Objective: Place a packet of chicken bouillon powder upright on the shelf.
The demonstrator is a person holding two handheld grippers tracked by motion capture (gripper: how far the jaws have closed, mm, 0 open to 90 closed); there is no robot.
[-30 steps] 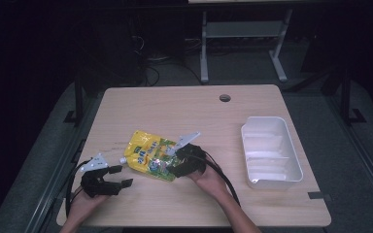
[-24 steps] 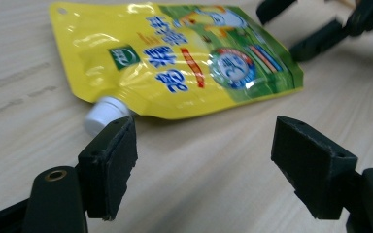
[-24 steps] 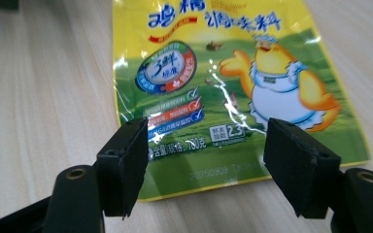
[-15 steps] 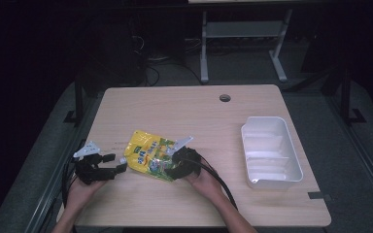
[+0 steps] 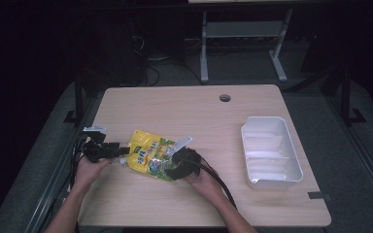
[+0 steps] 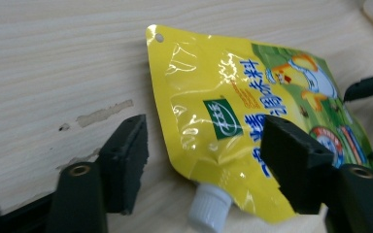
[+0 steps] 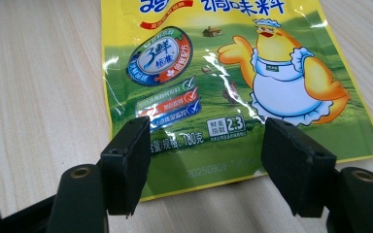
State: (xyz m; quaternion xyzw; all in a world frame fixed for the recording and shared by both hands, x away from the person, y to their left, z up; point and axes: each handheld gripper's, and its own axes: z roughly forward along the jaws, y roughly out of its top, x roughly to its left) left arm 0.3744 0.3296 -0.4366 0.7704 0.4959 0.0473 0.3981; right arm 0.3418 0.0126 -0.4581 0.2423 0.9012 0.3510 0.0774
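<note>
Here, in the high view, a yellow and green spouted pouch (image 5: 150,156) lies flat on the counter (image 5: 189,111), well apart from the white tray (image 5: 272,153) toward the counter's right edge. The left claw (image 5: 120,151) sits at the pouch's end away from the tray, and the right claw (image 5: 175,167) is at the end nearer the tray; whether either touches the pouch cannot be told from this height.

In the left gripper view, the left claw (image 6: 204,155) stands spread, its jaws either side of the pouch's (image 6: 233,111) narrow corner, where a white cap (image 6: 209,208) points back toward the camera. One jaw overlaps the printed film; the other stands off on bare wood. Nothing is pinched.

In the right gripper view, the right claw (image 7: 204,160) is likewise spread, its jaws straddling the pouch's (image 7: 223,73) bottom seam without closing on it.

Judging from this, the step is to take hold of the pouch from both ends. It would likely go best if the left claw closed on the stiff spout or just behind the cap, since slick film slips, while the right claw slid low along the wood to get a jaw under the seam before pinching.
</note>
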